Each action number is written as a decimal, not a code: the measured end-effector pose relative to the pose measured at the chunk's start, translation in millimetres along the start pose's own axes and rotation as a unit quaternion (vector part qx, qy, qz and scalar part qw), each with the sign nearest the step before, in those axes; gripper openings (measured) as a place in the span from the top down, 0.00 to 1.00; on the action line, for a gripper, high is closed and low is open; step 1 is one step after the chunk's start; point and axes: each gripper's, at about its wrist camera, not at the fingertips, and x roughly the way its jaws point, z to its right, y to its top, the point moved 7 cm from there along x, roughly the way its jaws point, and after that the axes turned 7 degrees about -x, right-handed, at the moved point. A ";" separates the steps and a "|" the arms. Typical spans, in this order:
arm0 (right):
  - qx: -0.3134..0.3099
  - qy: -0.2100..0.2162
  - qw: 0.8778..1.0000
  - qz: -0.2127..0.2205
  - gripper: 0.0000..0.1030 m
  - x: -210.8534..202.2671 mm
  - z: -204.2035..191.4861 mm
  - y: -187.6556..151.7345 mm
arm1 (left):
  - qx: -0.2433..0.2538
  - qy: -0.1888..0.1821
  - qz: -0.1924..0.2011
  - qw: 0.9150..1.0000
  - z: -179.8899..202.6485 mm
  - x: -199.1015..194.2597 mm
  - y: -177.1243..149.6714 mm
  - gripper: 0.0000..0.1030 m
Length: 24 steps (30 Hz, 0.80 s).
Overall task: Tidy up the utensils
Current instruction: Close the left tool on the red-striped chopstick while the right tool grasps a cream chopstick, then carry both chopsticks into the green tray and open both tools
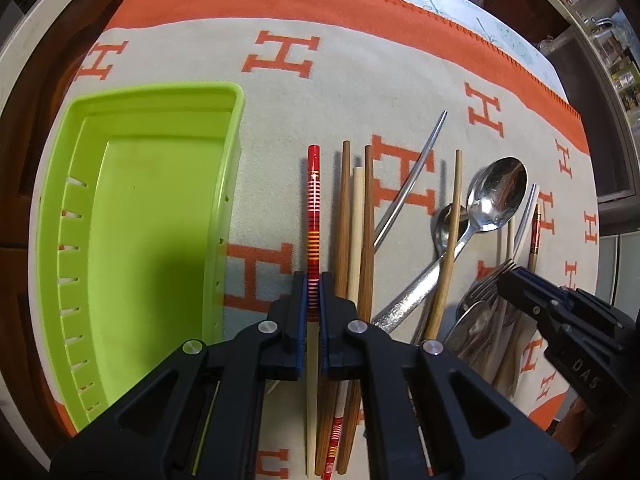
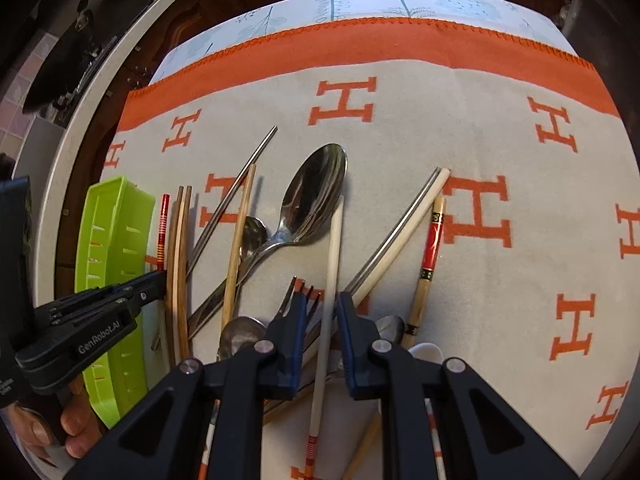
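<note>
My left gripper [image 1: 314, 280] is shut on a red striped chopstick [image 1: 313, 200], which points away from me just right of the green plastic tray [image 1: 236, 128]. The tray holds nothing. Brown wooden chopsticks [image 1: 344, 208] lie beside the red one. In the right wrist view my right gripper [image 2: 322, 300] stands open above a cream chopstick [image 2: 334, 248] that runs between its fingers without contact. A large steel spoon [image 2: 316, 188], a fork [image 2: 298, 292] and a red-and-black patterned chopstick [image 2: 432, 240] lie in the pile there. The left gripper [image 2: 154, 280] shows at the left.
Utensils lie piled on a grey cloth with orange H letters and an orange border [image 2: 400, 40]. A metal chopstick [image 1: 416, 176] and spoons [image 1: 496, 196] lie right of the wooden ones. Bare cloth [image 2: 540, 208] stretches to the right. A person's hand [image 2: 76, 420] holds the left gripper.
</note>
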 end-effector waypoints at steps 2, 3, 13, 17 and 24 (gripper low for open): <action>-0.005 -0.008 1.000 -0.007 0.85 0.9 -3.2 -2.4 | -0.004 -0.005 0.000 1.000 -1.5 -0.9 -0.6 0.97; -0.009 -0.011 1.000 -0.012 0.85 1.5 -4.3 -4.4 | -0.006 -0.007 0.000 1.000 -2.6 -1.4 -1.8 0.97; -0.028 -0.027 0.999 -0.018 0.94 5.4 -10.7 -14.9 | -0.005 -0.015 0.004 1.000 -11.0 -5.0 -7.3 0.97; -0.005 -0.012 1.000 -0.013 0.95 -1.3 -3.9 -19.9 | -0.006 -0.028 0.008 1.000 -14.9 -11.2 -11.1 0.97; 0.024 0.032 0.999 0.010 0.95 -29.4 -1.0 -34.1 | -0.004 -0.058 0.022 0.998 -19.4 -38.3 -23.0 0.97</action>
